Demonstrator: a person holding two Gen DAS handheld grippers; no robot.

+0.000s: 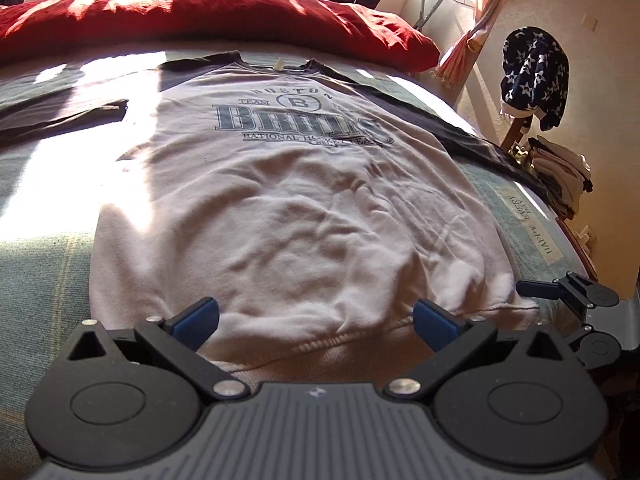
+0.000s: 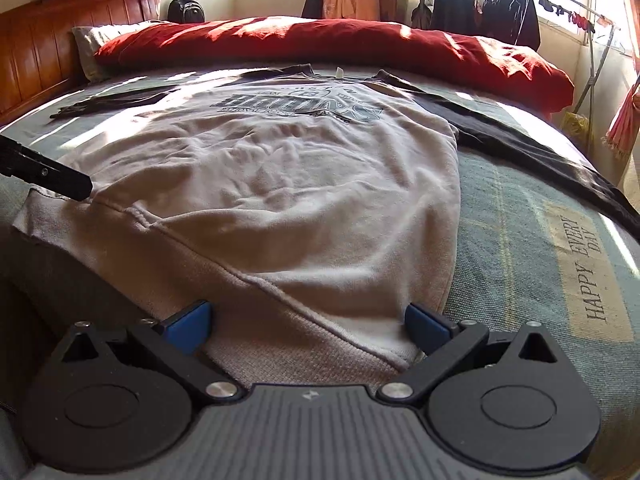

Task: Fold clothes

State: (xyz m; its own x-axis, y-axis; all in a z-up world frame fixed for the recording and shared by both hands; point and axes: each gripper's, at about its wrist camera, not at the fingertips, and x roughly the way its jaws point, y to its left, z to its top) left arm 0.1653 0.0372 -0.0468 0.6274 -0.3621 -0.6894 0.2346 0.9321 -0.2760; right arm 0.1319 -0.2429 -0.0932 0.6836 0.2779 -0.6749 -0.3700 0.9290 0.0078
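A pale sweatshirt (image 1: 296,208) with dark sleeves and a "Boston Bruins" print lies flat and face up on the bed, its ribbed hem (image 1: 320,344) nearest me. In the left wrist view my left gripper (image 1: 316,322) stands open over the middle of the hem, nothing pinched. In the right wrist view my right gripper (image 2: 307,326) is open too, with the hem's right corner (image 2: 396,350) lying between its blue pads. The right gripper's blue-padded finger (image 1: 538,289) shows at the sweatshirt's right edge. The left gripper's black finger (image 2: 52,178) rests near the hem's left end.
A green plaid bedcover (image 2: 520,240) with a "HAPPY EVERY DAY" label lies under the sweatshirt. A red duvet (image 2: 320,44) is bunched along the far side, a wooden headboard (image 2: 48,40) to the left. Folded clothes (image 1: 560,176) and a star-patterned garment (image 1: 534,76) sit beyond the bed's right edge.
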